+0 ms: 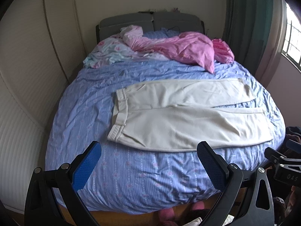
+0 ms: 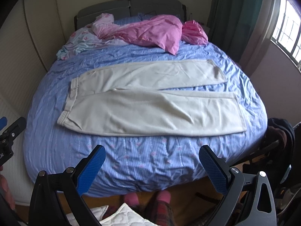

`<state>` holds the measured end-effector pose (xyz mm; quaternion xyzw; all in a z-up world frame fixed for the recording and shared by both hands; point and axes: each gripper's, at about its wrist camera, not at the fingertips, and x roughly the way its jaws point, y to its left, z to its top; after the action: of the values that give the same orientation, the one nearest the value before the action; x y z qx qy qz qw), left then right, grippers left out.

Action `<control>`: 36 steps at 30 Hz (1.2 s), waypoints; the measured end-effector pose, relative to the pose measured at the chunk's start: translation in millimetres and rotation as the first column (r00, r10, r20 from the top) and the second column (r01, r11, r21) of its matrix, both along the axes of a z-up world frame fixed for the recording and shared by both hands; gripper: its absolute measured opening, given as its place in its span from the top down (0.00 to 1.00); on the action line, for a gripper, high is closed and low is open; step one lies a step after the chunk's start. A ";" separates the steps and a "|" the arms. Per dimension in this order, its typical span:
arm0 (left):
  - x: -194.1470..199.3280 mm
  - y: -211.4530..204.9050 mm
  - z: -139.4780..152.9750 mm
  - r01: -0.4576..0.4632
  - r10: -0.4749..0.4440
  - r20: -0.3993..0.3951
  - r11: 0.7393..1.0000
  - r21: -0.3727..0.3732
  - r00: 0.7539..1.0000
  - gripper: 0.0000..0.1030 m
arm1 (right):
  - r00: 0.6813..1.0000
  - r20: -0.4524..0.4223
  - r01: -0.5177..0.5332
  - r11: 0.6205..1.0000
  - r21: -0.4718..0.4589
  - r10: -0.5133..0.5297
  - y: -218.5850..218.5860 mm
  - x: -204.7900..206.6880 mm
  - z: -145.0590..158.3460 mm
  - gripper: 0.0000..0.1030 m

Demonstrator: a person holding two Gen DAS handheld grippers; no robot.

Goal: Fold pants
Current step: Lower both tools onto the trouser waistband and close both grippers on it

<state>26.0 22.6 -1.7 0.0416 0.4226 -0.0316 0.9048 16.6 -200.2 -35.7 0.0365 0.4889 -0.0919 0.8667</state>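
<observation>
The cream pants lie spread flat across the bed, on its blue patterned cover, with the waistband to the left and both legs running to the right, the far leg and near leg parting slightly toward the hems. Nothing is folded yet, so the task looks to be at its very start. The left hand-held gripper hangs over the near edge of the bed with its blue pads spread wide and empty, short of the pants' near edge. The right hand-held gripper is likewise spread and empty, well short of the near leg. A crumpled pink blanket sits at the far end by the headboard, well apart from the pants. The next move probably calls for both hand-held grippers to reach forward, one pinching the waistband end and the other the hem of one leg, to lay that leg over the other.
</observation>
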 end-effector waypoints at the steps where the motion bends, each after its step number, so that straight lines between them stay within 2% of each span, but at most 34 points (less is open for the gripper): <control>1: 3.1 3.4 -4.4 -0.006 0.006 -0.010 1.000 -0.003 1.000 0.00 | 1.000 -0.009 -0.001 1.000 0.007 0.001 -0.8 2.0 -2.8 0.02; 5: 18.3 19.0 -25.0 -0.046 0.046 -0.039 0.999 -0.016 0.998 0.00 | 0.999 -0.027 0.026 0.999 0.020 -0.026 -6.8 13.5 -20.0 0.02; 11: 47.2 26.6 -62.0 -0.079 0.079 -0.076 0.997 0.006 0.994 0.01 | 0.997 -0.067 0.030 0.997 0.071 -0.026 -13.9 49.1 -64.4 0.04; 17: 83.4 28.3 -108.1 -0.157 0.151 -0.205 0.987 -0.014 0.967 0.04 | 0.993 -0.117 -0.005 0.992 0.126 0.020 -16.9 95.0 -108.6 0.05; 20: 102.3 28.9 -132.6 -0.206 0.197 -0.262 0.979 -0.005 0.945 0.06 | 0.988 -0.156 0.010 0.980 0.196 0.021 -25.3 116.2 -133.9 0.07; 25: 132.8 41.5 -178.3 -0.314 0.274 -0.364 0.948 -0.055 0.890 0.08 | 0.963 -0.267 0.104 0.952 0.287 -0.025 -45.4 146.9 -186.6 0.12; 27: 144.0 43.8 -199.0 -0.344 0.290 -0.411 0.937 -0.062 0.864 0.13 | 0.949 -0.308 0.154 0.942 0.298 -0.058 -50.1 152.4 -207.0 0.14; 29: 152.6 44.7 -214.4 -0.354 0.288 -0.440 0.932 -0.073 0.850 0.13 | 0.937 -0.340 0.189 0.936 0.297 -0.082 -52.1 156.9 -224.9 0.16; 31: 161.6 44.5 -234.6 -0.348 0.270 -0.471 0.933 -0.085 0.840 0.14 | 0.928 -0.357 0.214 0.934 0.285 -0.104 -52.0 158.8 -239.2 0.18; 33: 169.7 45.6 -252.1 -0.350 0.261 -0.498 0.932 -0.091 0.827 0.20 | 0.922 -0.363 0.246 0.926 0.288 -0.132 -53.9 158.7 -252.1 0.19; 36: 180.9 55.8 -278.2 -0.383 0.262 -0.548 0.916 -0.117 0.795 0.23 | 0.908 -0.376 0.307 0.907 0.290 -0.187 -58.3 159.3 -269.5 0.23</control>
<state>206.9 78.4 -279.9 -0.1427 0.6461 0.0672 0.7468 175.9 -258.5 -305.3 0.2326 0.6305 -0.1208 0.7306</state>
